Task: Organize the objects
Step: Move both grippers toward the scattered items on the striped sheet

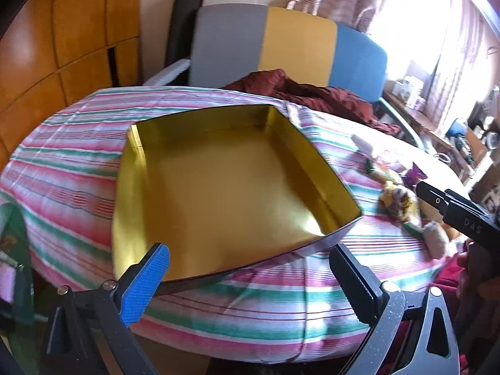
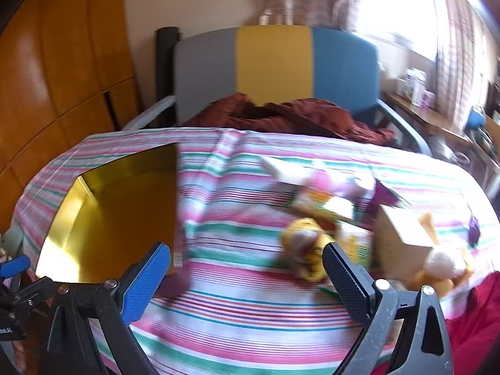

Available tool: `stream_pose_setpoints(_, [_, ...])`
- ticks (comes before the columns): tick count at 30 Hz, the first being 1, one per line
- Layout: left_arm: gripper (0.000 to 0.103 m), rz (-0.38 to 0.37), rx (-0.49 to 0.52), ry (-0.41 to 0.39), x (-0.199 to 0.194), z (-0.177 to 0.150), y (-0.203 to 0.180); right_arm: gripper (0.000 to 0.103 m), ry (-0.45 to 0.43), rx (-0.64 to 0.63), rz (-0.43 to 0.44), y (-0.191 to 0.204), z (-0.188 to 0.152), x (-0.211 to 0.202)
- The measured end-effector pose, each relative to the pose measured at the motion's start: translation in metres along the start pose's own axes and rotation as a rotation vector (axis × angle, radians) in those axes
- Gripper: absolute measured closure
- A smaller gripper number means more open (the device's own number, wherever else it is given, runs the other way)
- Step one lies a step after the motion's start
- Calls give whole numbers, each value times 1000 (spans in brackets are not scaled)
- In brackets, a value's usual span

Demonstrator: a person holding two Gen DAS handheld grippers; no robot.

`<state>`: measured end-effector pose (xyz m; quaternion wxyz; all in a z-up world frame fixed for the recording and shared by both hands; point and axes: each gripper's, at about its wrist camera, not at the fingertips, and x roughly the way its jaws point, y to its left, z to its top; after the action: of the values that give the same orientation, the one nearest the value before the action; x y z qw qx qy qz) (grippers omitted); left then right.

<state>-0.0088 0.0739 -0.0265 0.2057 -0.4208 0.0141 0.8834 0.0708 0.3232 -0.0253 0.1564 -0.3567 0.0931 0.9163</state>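
**Both grippers wide, nothing picked yet**

Left gripper [image 1: 250,268] nearest the lens: jaws spread wide, nothing between them, blue pad on one finger and a black ribbed pad on the other. It hangs over the near edge of the gold tin [image 1: 225,187]. The tin is open-topped, empty and shiny inside, sitting on the striped bedsheet [image 1: 78,162].

Right gripper [image 2: 247,265] is also fully spread and empty, angled down at the sheet between the tin and the toy pile [image 2: 328,218]. The pile is well to the right of the tin: a yellow plush toy [image 2: 306,250] close to the black finger, a cardboard box [image 2: 403,231], purple wrappers and a white flat piece. The right view is smeared, so the exact items are a guess.

Further out are a dark red blanket [image 1: 312,93], a headboard [image 1: 281,40] in grey, yellow and blue, a wooden wardrobe [image 1: 62,31] and a cluttered desk under the window [image 1: 437,118].

Risks:
- The sheet is soft and rucked, so a finger may snag cloth instead of a toy.
- The toys overlap, so one grab could drag a neighbour along.
- The tin is light on a soft bed, so a bump on its rim could tip or slide it.

Writing: "DAS" is partly readable on the right gripper's body in the left view. No other text is legible.
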Motion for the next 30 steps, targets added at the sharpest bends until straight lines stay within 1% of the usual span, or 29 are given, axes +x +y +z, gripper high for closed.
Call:
stream_pose_setpoints(3, [0, -36, 17, 3, 4, 5, -9, 3, 6, 49, -60, -36, 0, -7])
stream_pose_setpoints(6, [0, -84, 44, 27, 12, 13, -23, 3, 17, 102, -106, -70, -2, -15])
stream_pose_setpoints(8, [0, -128, 43, 39, 17, 17, -33, 3, 18, 147, -146, -95, -3, -23])
stream_pose_setpoints(10, [0, -178, 54, 61, 23, 23, -47, 3, 12, 191, -190, -120, -5, -31])
stream_pose_setpoints(11, [0, -190, 65, 74, 27, 25, -53, 3, 10, 210, -203, -129, -5, -33])
stream_pose_setpoints(13, [0, -224, 108, 97, 34, 30, -75, 3, 10, 264, -224, -153, -8, -39])
stream_pose_setpoints(16, [0, -256, 175, 95, 41, 36, -103, 3, 11, 328, -244, -177, -11, -45])
stream_pose_setpoints(17, [0, -272, 203, 102, 45, 39, -118, 3, 16, 356, -243, -185, -13, -46])
stream_pose_setpoints(19, [0, -296, 230, 122, 54, 43, -135, 3, 24, 403, -233, -198, -14, -48])
stream_pose_setpoints(20, [0, -317, 248, 127, 58, 46, -146, 3, 25, 415, -235, -202, -15, -49])
stream_pose_setpoints(22, [0, -322, 294, 143, 69, 49, -166, 3, 19, 428, -248, -212, -15, -54])
stream_pose_setpoints(25, [0, -346, 302, 173, 83, 53, -183, 3, 10, 436, -266, -225, -16, -60])
stream_pose_setpoints(27, [0, -347, 317, 185, 95, 53, -193, 3, 10, 449, -278, -236, -16, -64])
stream_pose_setpoints(30, [0, -352, 297, 205, 113, 57, -203, 3, 21, 463, -296, -252, -18, -68])
